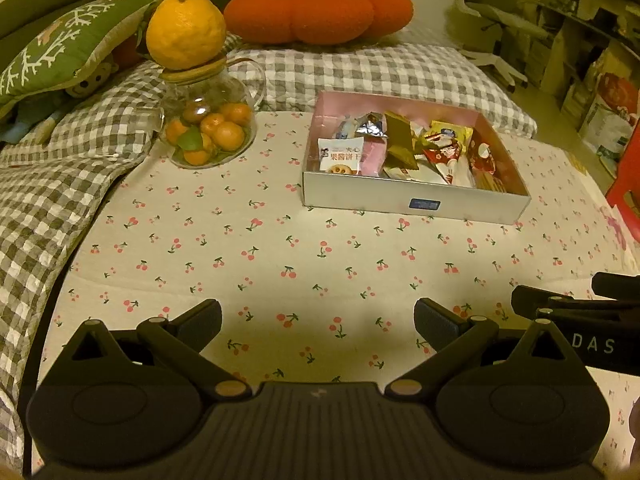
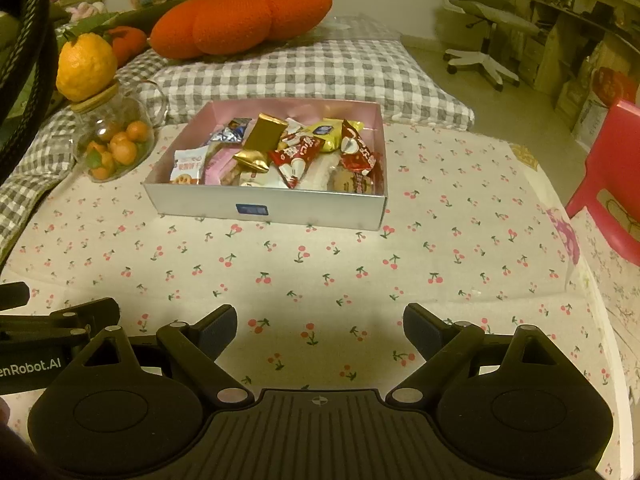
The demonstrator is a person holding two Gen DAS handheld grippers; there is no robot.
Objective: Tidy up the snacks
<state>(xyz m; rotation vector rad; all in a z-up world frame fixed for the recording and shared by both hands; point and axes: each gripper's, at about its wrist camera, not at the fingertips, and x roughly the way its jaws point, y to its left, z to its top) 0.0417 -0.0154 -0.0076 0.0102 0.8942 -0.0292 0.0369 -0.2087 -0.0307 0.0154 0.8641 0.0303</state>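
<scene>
A shallow silver box [image 1: 412, 198] [image 2: 304, 208] with a pink inside stands on the cherry-print cloth [image 1: 280, 264] [image 2: 440, 264]. It holds several wrapped snacks: a white biscuit pack [image 1: 340, 158] [image 2: 186, 168], a gold packet [image 1: 400, 140] [image 2: 266, 132], red-and-white packets [image 1: 442, 154] [image 2: 298, 156] and a yellow one [image 2: 328, 134]. My left gripper [image 1: 318, 320] hovers open over bare cloth, well short of the box. My right gripper [image 2: 320, 328] is likewise open and holds nothing. Each gripper's side shows at the edge of the other's view.
A glass jar of small oranges [image 1: 208, 132] [image 2: 116, 146] with a big yellow citrus [image 1: 186, 32] [image 2: 86, 66] on its lid stands left of the box. Checked bedding [image 1: 360, 72] and an orange pumpkin cushion [image 1: 320, 10] lie behind. A red chair [image 2: 612, 184] stands at right.
</scene>
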